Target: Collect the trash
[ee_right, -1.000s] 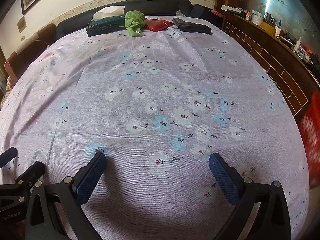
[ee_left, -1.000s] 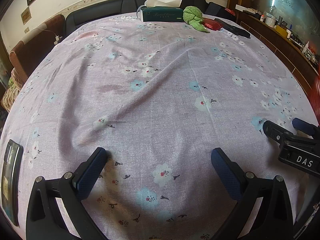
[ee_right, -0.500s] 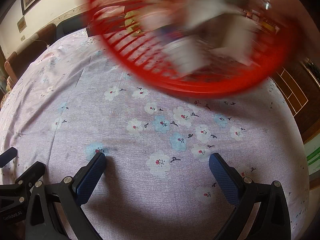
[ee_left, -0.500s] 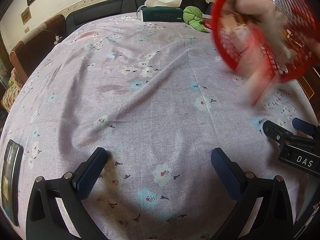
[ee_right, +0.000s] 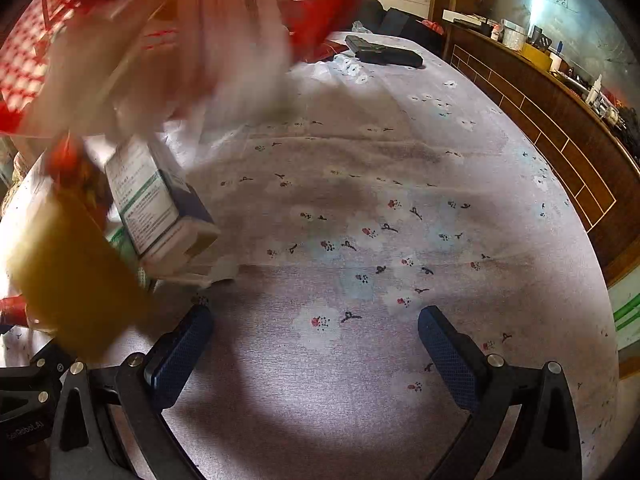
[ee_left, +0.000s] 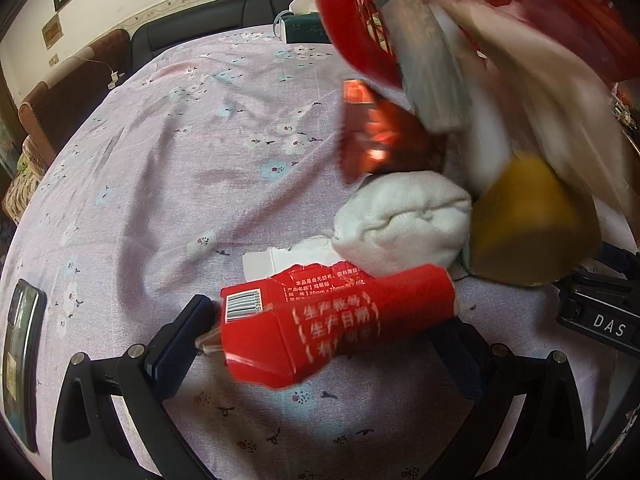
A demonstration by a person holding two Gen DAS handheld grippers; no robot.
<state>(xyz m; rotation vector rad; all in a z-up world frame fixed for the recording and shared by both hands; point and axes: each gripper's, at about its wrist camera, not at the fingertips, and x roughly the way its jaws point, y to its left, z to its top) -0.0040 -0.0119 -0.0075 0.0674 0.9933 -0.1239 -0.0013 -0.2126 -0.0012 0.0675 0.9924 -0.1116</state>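
Both tongs released, empty: left tongs (ee_left: 324, 340), right tongs (ee_right: 316, 340). Red carton (ee_left: 336, 320) between left tongs' fingers; red basket (ee_left: 352, 32) tipped above, trash blurred.

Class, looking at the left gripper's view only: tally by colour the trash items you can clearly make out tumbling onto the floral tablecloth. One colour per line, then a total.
Red: 2, a printed carton and a shiny wrapper
White: 1, a wadded cloth
Yellow: 1, a blurred object
Total: 4
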